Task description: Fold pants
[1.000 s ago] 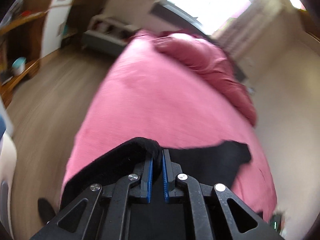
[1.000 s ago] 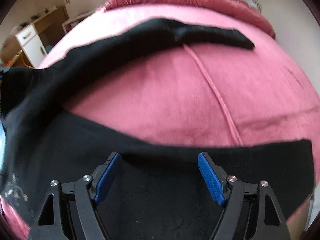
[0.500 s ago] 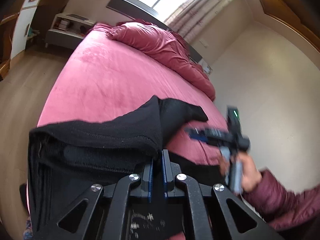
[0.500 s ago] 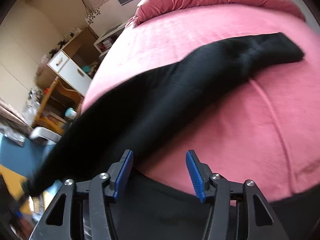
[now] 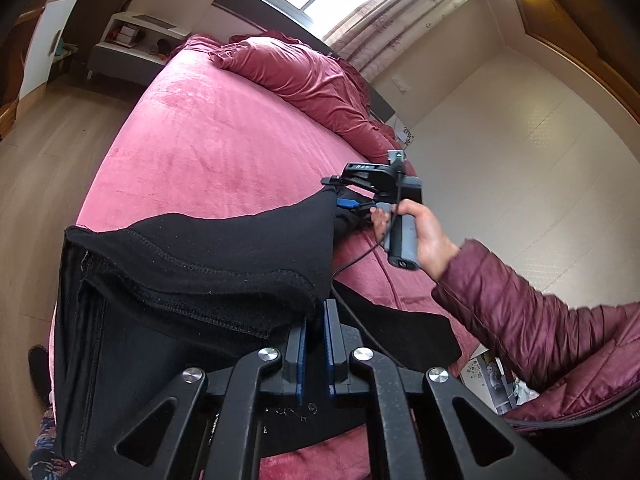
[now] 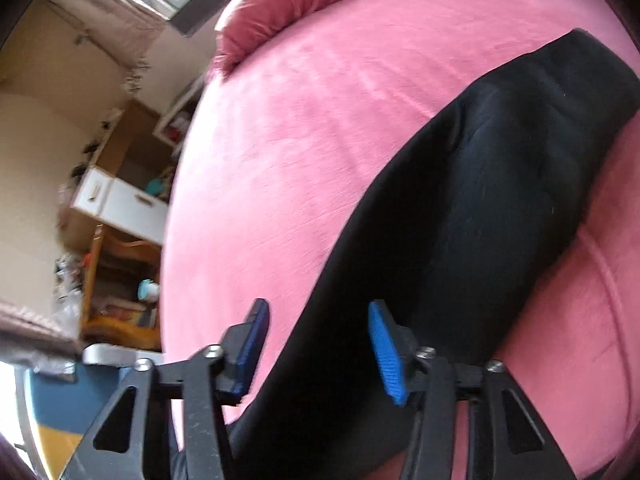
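The black pants (image 5: 208,264) lie partly on the pink bed (image 5: 208,152), with the waistband end lifted off the cover by the left gripper (image 5: 315,344), whose blue pads are clamped tight on a fold of the hem-stitched edge; holding that end up seems meant to keep the cloth taut and clear of the bedspread so a leg can be brought over. The right gripper (image 6: 316,348) points down over a long black pant leg that runs away across the bed; its jaws have just been closing and stand partly apart, with the edge of the leg between them, not yet pinched as far as can be seen. In the left view a hand (image 5: 416,236) in a maroon sleeve (image 5: 532,320) carries that right gripper beyond the raised cloth.
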### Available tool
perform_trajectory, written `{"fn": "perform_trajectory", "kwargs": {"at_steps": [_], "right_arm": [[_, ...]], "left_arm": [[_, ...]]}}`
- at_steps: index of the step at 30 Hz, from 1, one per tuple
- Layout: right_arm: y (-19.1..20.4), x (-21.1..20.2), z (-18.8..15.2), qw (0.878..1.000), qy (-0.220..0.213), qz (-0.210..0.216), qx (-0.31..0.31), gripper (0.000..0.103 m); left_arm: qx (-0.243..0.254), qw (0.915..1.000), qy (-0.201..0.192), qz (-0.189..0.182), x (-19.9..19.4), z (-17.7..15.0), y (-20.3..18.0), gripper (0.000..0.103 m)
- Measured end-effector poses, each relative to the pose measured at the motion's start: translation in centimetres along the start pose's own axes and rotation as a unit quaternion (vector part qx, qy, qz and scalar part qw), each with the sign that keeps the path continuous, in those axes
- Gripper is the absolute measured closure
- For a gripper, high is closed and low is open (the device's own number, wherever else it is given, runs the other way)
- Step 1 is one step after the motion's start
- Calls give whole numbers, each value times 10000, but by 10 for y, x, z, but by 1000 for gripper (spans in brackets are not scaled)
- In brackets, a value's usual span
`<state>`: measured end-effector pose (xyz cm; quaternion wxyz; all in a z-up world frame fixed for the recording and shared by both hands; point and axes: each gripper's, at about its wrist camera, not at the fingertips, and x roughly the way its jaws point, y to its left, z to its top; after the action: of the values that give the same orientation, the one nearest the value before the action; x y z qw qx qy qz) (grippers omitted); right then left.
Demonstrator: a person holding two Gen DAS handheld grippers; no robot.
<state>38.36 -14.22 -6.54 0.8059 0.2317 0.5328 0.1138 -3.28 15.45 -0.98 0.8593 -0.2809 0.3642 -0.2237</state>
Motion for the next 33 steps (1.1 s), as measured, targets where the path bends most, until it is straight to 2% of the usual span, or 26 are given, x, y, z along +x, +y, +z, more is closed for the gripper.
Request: {"fn": "perform_trajectory", "kwargs": {"at_steps": [1,2,3,5,7,12,16,18,22,25,28,33], "right_arm": [[-1,4,4,10000,31,-85,8,76],[-1,8,7,9998,62,-189,-34,91],[0,9,10,9996,63,-276,-79,94],[1,4,14,9998,-13,-175,-115,94],[8,-3,16,9997,-129,-48,-223,95],[13,-36,24,9964,-515,592,-314,95],[23,-73,11,9885,-778,1198,-498,94],[24,-90,-8,9845,-826,1414,-628,94],[8,-114,-56,9807,-751,1588,-862,94],[-9,-125,-88,9805,-614,1651,-865,94],[-35,-138,-124,9809,-470,1682,-860,95],[-54,-141,-176,9834,-78,1443,-1098,95]], "left_arm": [[6,10000,-10,17,-1,1,1,96],[2,10000,-24,52,2,6,2,96],[-39,9999,-65,106,0,10,5,96],[-157,9993,-213,266,-3,24,14,96],[-312,9967,-390,637,-3,49,29,96],[-727,9834,-1010,1318,-5,141,70,96],[-997,9765,-983,1638,7,185,91,96],[-967,9765,-896,1707,12,190,93,96],[-761,9803,-721,1673,12,180,89,96],[-661,9834,-695,1540,1,158,82,96],[-662,9846,-681,1468,-18,126,74,96],[-859,9833,-543,1511,-39,66,72,96]]}}
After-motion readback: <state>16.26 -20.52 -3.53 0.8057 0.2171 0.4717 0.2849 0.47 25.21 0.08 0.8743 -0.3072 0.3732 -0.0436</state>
